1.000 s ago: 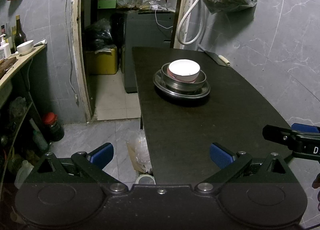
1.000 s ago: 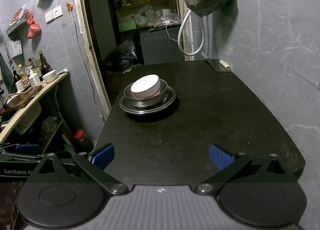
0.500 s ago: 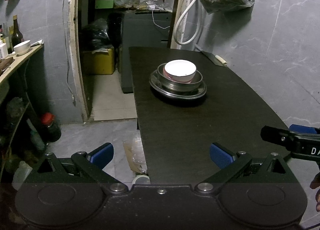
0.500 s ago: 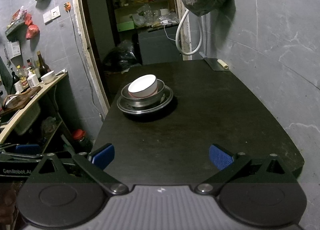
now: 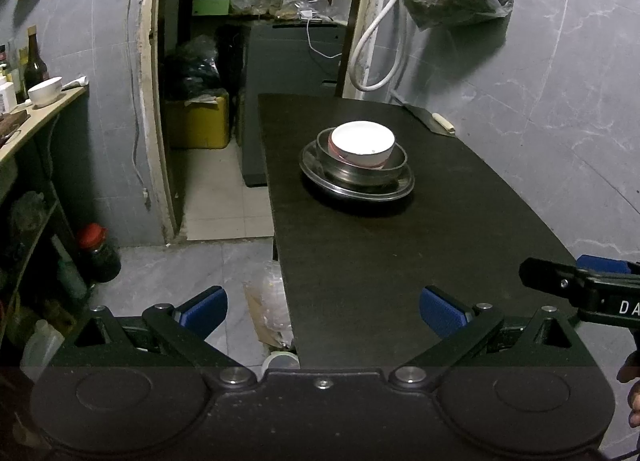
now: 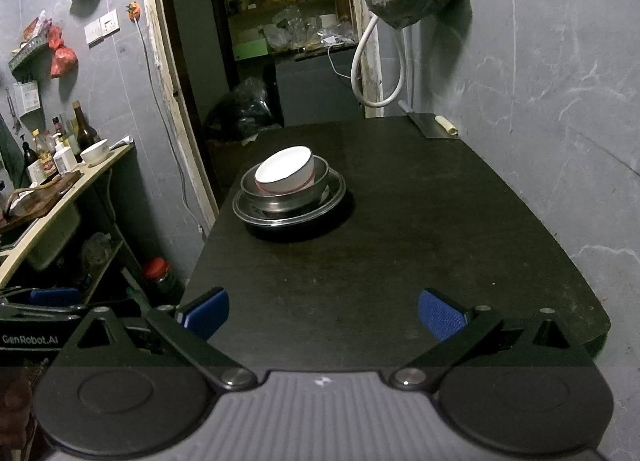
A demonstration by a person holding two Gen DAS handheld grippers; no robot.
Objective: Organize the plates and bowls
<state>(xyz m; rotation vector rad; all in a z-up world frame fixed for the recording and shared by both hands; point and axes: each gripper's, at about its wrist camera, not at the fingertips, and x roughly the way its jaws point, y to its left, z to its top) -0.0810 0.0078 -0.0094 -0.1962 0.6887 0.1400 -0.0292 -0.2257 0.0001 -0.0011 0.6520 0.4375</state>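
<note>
**Stack nested, both jaws idle**

At far left of my right view, a side shelf [image 6: 100,177] carries bottles and a small white bowl [image 6: 95,151], well apart from the bench [image 6: 400,261]; I can't tell whether it belongs to the job. Low in my left view, my left gripper [image 5: 322,307] has its jaws wide apart and holds nothing, hanging over the bench's near left edge. Toward frame centre sits the stack: a white bowl [image 5: 362,143] nested in a steel bowl [image 5: 364,173], which rests on a steel plate [image 5: 356,187]. No other dishes show on the bench, so I judge the sorting essentially done, with perhaps only that shelf bowl left. At lower right of my left view, my right gripper [image 6: 324,311] shows its jaws spread apart and bare, well short of the stack.
</note>
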